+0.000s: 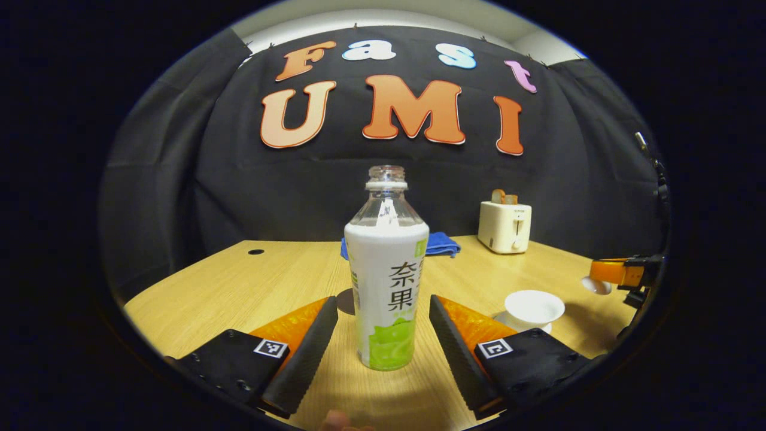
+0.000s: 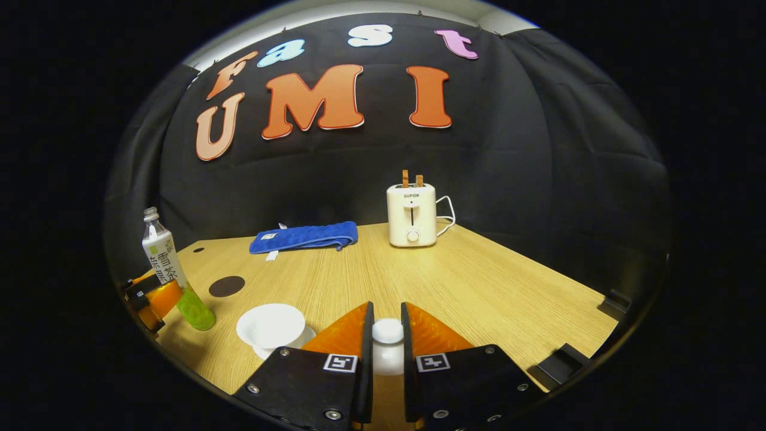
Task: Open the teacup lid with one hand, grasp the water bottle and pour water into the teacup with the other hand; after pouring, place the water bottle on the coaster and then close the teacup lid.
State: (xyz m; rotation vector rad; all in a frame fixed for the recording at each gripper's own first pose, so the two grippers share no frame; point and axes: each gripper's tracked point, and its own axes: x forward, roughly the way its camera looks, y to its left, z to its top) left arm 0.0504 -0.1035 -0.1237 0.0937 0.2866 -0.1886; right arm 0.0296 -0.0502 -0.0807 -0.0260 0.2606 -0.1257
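**Bottle between spread fingers, lid held off the cup**

Left gripper (image 1: 377, 344) spread wide, not yet gripping: bottle (image 1: 387, 281) upright on the table (image 1: 239, 281) between the two fingers, a gap of bare wood showing on each side. Uncapped, clear at neck and shoulder, white sleeve below with a green band at the foot. Liquid level hidden by the sleeve. Standing tall on a narrow base, so probably easy to tip.

Risks from here, judged from this layout:
- One finger touching first as the jaws close; bottle pushed sideways or toppled, and with no cap, spilled across the table.
- Thin plastic body likely to give under a hard squeeze; could force liquid up through the open neck.
- A low grip near the foot leaving the top heavy during the tilt; slipping or swinging possible.
- Over-tilting above the shallow, wide cup; splash onto the saucer or table.

Right gripper (image 2: 383, 338) clenched on the lid (image 2: 388, 331), both fingers pressing its small round knob. Held well to the side of the cup (image 2: 270, 326), whether above the table or resting on it not clear. Knob small and smooth-looking: could slide out and drop if the grip eases.

Cup white, open, sitting on its saucer, near the bottle on its right. Inside of the cup not readable for water.

Farther back, coaster (image 2: 227, 286), a dark round disc just behind the bottle. Beyond that, blue cloth (image 2: 304, 236) and toaster (image 2: 411, 214) by the wall.
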